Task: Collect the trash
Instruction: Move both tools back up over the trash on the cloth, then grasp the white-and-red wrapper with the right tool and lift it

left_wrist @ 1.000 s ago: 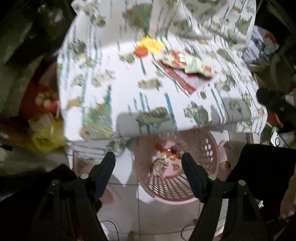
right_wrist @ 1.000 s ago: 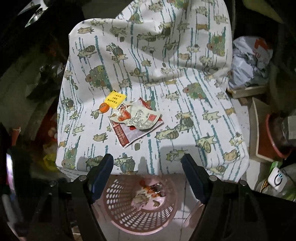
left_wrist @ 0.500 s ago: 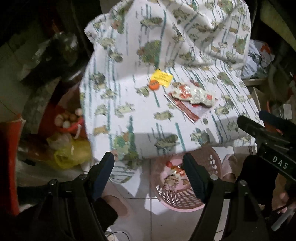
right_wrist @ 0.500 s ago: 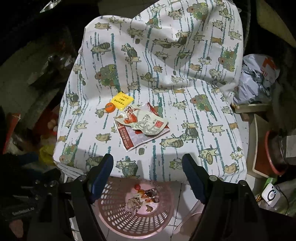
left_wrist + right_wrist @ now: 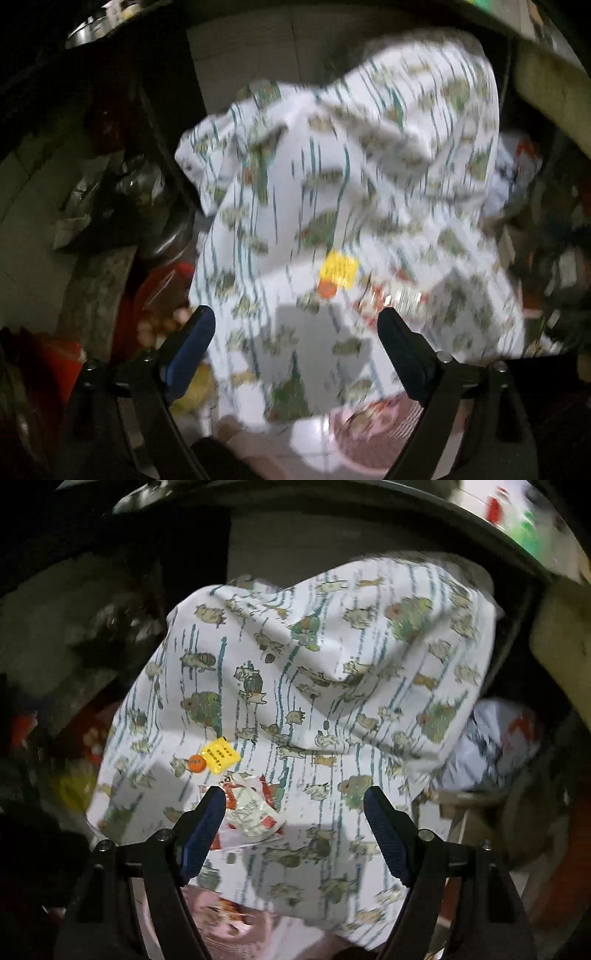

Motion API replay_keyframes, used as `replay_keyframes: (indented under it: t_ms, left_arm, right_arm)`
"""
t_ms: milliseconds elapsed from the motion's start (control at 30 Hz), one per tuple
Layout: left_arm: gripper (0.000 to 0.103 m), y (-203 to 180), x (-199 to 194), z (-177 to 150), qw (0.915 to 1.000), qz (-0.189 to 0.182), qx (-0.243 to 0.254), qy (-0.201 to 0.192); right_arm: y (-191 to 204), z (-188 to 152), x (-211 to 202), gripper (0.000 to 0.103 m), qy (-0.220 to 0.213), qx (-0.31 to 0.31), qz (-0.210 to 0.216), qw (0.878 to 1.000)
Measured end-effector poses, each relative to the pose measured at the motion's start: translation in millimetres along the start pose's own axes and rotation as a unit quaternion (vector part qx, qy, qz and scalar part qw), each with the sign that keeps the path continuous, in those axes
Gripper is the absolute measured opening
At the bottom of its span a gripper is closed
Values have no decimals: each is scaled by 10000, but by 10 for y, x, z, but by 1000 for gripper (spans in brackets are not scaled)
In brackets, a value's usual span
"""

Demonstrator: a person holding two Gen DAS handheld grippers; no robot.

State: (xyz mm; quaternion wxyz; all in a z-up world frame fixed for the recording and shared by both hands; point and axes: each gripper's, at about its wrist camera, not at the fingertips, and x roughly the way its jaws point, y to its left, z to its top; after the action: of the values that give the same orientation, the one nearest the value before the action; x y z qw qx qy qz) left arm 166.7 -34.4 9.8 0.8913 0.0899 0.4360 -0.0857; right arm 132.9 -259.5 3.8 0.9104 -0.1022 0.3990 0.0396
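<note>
Because the pink basket [image 5: 229,919] below already holds scraps, the left gripper [image 5: 295,325], its jaws just opening wider, and the right gripper [image 5: 293,805] both hang empty and wide, with the wrappers [image 5: 251,808] lying on the cloth [image 5: 332,664] just beyond the right fingers.

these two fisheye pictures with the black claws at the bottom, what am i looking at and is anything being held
Each picture comes from a small camera fixed on a hand-held gripper; a person carries one in each hand. There is no robot arm. The black arms with blue pads at the bottom are the tool's own fingers.

The blurred picture is from the left gripper, the sharper one from the right gripper. The left one's jaws have just been opening. Both stand open with nothing between them, so nothing is held.

Both look down on a surface draped in a white patterned cloth. On it lie a yellow note, a small orange cap touching it, and crumpled red-and-white wrappers. Below the near edge sits a pink basket on the floor, with some trash already inside.
</note>
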Motion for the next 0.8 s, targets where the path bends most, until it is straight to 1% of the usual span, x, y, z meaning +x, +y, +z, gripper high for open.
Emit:
replay_keyframes:
  t_ms: [67,100,167,200,267,300,367,400,433,467,500,567,600,667,700,733,800]
  left_arm:
    - [93,94,90,73,9996,-171,-228,11]
    - [93,124,157,85,9994,-173,-284,50]
    - [93,198,346,68,9992,-28,-328,211]
    - [93,240,466,63,9989,48,-314,355]
    - [93,302,639,57,9979,86,-306,558]
    - [93,331,705,65,9977,147,-286,597]
    - [93,398,790,89,9973,391,-256,574]
    - [93,439,812,85,9970,422,-290,587]
    - [93,492,847,80,9964,387,-374,649]
    - [93,546,885,70,9956,318,-485,742]
    - [93,584,916,66,9947,276,-569,812]
    - [93,639,965,54,9935,283,-675,874]
    - [93,654,983,60,9933,339,-678,875]
    - [93,674,1021,60,9926,484,-691,874]
    - [93,694,1053,58,9918,519,-730,912]
    - [93,710,1078,54,9910,492,-787,964]
    - [93,731,1106,54,9904,400,-852,1011]
  right_arm:
    - [33,34,101,79,70,-170,-13,9998]
    - [53,62,191,79,116,-235,5,9997]
    - [91,83,370,79,253,-247,136,9993]
    - [113,88,461,79,339,-219,188,9990]
    - [169,88,686,79,533,-40,270,9982]
    - [196,76,785,79,603,61,307,9977]
    - [287,24,1001,79,761,223,404,9960]
    - [332,-10,1099,79,867,225,439,9950]
    - [386,-46,1224,79,1045,169,447,9934]
    - [411,-68,1282,79,1137,147,441,9924]
    - [438,-80,1359,79,1257,140,556,9904]
    - [508,-78,1406,79,1322,-3,926,9869]
    - [546,-81,1408,79,1298,-125,1009,9863]
    - [663,-114,1429,79,1201,-456,941,9872]
    - [723,-143,1463,79,1238,-630,906,9862]
    - [807,-199,1549,79,1410,-856,877,9824]
    - [909,-267,1677,79,1650,-1063,829,9770]
